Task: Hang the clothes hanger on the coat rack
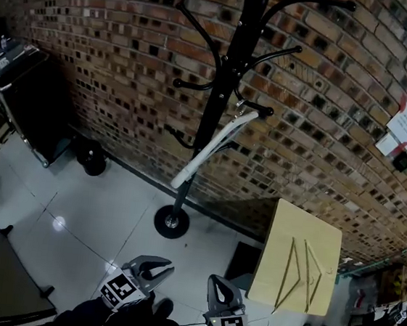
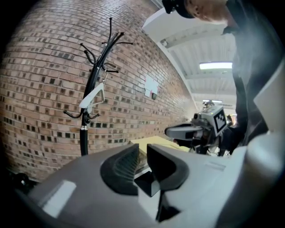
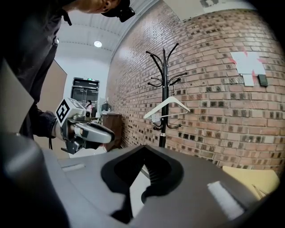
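Grey left tongs [image 2: 142,148] stand a narrow slit apart with nothing between them. The right tongs [image 3: 142,149] are closed tip to tip and also empty. In the head view I read both low in the frame, the left near 7 o'clock and the right near 6 o'clock, well apart from the rack.

Outward from the right tongs, toward 4 o'clock, a pale wooden table [image 1: 283,230] carries wooden hangers [image 1: 301,270] lying flat. Toward 12 o'clock stands the black coat rack [image 1: 230,59] against the brick wall [image 1: 114,53]. A white hanger [image 1: 208,154] hangs from one of its lower arms, tilted down toward the base [image 1: 171,222].

So one hanger already sits where the task wants it. With both tongs empty, the scene fits a hang completed as well as a stand ahead of taking a wooden hanger from the table. I cannot settle which.

Criteria for a sound hang, in my judgement:
- The hook should sit fully over the arm, behind its knob.
- The hanger should swing free of the pole.
- Keep the tongs off the pole, since a single-foot rack may rock.
- Approach from the open side, away from the wall.
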### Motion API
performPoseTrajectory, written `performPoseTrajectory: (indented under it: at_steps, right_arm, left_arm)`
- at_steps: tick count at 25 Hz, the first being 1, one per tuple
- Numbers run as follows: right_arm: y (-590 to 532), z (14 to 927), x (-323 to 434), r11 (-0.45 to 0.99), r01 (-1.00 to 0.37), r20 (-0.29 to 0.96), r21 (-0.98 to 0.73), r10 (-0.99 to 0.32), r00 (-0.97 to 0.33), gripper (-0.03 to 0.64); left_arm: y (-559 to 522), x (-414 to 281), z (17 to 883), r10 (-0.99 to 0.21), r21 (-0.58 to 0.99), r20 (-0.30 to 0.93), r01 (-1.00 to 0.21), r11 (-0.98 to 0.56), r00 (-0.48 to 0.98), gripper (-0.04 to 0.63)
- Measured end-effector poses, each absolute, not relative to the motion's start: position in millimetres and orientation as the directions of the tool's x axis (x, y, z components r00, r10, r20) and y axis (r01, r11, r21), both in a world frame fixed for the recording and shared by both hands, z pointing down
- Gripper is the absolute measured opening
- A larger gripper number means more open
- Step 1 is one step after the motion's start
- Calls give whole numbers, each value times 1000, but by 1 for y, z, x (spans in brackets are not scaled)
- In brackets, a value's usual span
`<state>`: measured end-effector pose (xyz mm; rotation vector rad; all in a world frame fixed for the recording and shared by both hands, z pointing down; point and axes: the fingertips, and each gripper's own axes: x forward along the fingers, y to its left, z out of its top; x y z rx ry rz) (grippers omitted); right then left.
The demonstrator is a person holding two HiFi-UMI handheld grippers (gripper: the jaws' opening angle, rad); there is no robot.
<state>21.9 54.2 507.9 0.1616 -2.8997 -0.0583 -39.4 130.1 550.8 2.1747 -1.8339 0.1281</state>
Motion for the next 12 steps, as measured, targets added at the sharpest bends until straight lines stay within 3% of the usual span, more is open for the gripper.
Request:
performPoseTrajectory:
  at_steps: [12]
  right_arm:
    - [63, 478, 71, 994, -18, 124, 104, -31, -992, 5]
  left_arm:
    - [135, 20, 515, -971, 108, 228, -993, -45, 69, 29]
